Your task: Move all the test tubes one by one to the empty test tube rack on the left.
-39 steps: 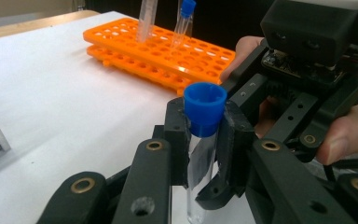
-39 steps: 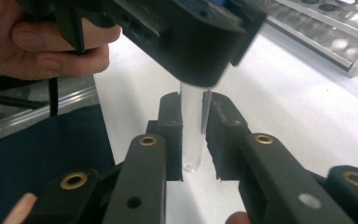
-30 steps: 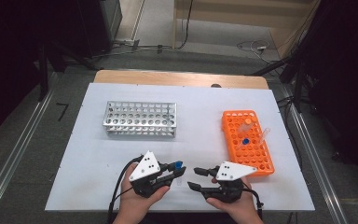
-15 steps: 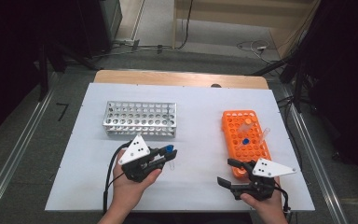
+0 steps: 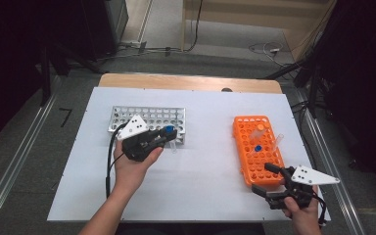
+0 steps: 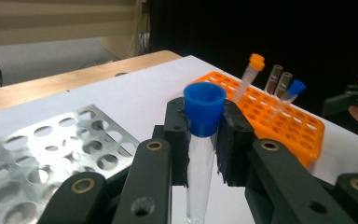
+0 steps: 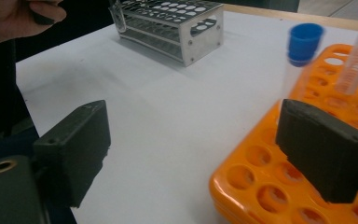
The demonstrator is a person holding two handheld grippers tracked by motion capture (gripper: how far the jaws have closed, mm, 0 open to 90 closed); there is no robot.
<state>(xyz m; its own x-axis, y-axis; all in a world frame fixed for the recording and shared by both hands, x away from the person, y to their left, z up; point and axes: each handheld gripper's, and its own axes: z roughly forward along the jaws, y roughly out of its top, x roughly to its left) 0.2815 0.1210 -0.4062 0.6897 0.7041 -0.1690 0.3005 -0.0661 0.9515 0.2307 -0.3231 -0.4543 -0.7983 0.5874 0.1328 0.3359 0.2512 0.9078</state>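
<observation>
While the left gripper [image 5: 169, 134] is clamped on the blue-capped tube [image 6: 200, 140] over the metal rack's [image 5: 149, 117] near edge, mid-counter [image 5: 200, 166], it should upright the tube and centre it over a hole; right gripper [image 5: 267, 182], jaws just opened, empty, by orange rack [image 5: 254, 161].

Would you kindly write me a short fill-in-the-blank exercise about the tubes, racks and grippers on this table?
1. The left gripper is shut on a clear tube with a ____ cap.
2. That tube hangs near the ____ rack.
3. The right gripper, its fingers apart, sits beside the ____ rack.
4. The table top is ____.

Missing words: blue; metal; orange; white
</observation>
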